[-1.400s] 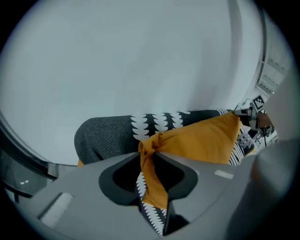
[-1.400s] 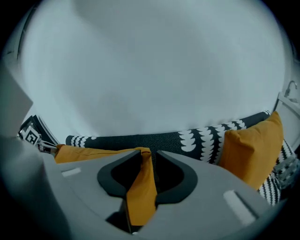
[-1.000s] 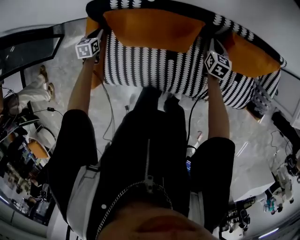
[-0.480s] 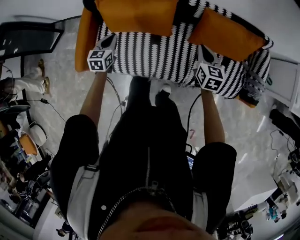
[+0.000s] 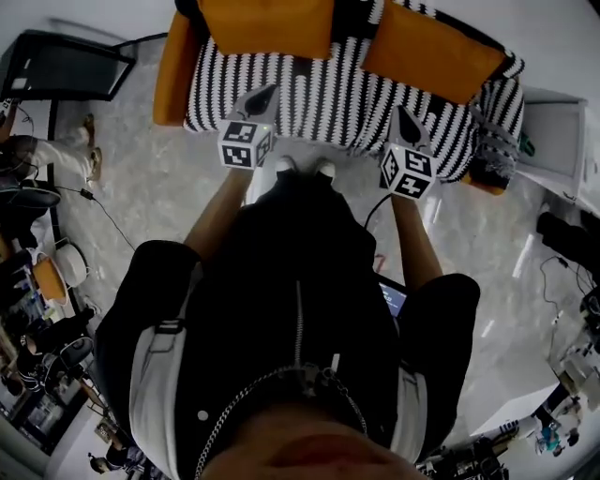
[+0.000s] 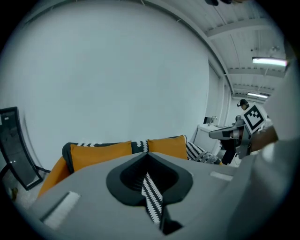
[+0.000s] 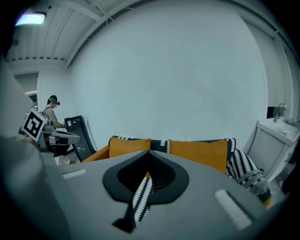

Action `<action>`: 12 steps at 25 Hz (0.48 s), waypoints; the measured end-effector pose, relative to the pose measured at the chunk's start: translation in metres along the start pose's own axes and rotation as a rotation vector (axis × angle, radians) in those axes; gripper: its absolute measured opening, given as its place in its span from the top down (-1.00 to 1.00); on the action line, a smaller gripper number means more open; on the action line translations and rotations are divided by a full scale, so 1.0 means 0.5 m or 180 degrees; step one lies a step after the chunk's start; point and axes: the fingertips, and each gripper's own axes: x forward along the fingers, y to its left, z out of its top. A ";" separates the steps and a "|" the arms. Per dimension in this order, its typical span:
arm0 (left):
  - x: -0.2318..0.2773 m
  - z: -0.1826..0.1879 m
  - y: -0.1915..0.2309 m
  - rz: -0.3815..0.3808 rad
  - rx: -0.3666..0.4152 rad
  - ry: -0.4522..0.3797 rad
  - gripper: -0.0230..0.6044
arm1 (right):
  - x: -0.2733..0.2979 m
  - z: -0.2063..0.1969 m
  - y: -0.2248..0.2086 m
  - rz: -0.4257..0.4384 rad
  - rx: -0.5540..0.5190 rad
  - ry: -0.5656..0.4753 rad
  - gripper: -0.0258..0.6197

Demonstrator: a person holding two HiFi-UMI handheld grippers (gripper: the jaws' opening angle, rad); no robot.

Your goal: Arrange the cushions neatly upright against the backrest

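Seeing left cushion point(image 5: 267, 23) and right cushion point(image 5: 433, 52) upright, long axes along the backrest point(image 5: 349, 17); my left gripper point(image 5: 263, 93) and right gripper point(image 5: 403, 118) clenched, empty.

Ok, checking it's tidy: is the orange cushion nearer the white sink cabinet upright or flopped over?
Upright: the rectangular orange fabric cushion stands on edge, its back against the black-and-white striped backrest.

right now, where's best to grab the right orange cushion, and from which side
Likely its top edge near a corner, coming from the front and above. The right cushion stands against the backrest with its bottom on the seat, so only that edge is free and thin enough to pinch.
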 end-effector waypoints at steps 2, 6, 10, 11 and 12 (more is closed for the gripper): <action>-0.022 0.007 -0.035 -0.0020 0.0090 -0.0033 0.89 | -0.026 -0.003 0.006 0.0022 0.0022 -0.0022 0.92; -0.051 0.007 -0.038 -0.0044 0.0062 -0.0062 0.89 | -0.049 0.006 0.042 0.0091 -0.0007 -0.0066 0.92; -0.060 0.007 -0.060 -0.0030 0.0008 -0.0071 0.89 | -0.076 0.027 0.043 0.0188 -0.0070 -0.0132 0.92; -0.061 0.010 -0.067 -0.0027 0.0017 -0.0076 0.89 | -0.082 0.036 0.042 0.0211 -0.0087 -0.0152 0.92; -0.063 0.013 -0.070 -0.0023 0.0024 -0.0084 0.89 | -0.085 0.044 0.042 0.0230 -0.0102 -0.0175 0.92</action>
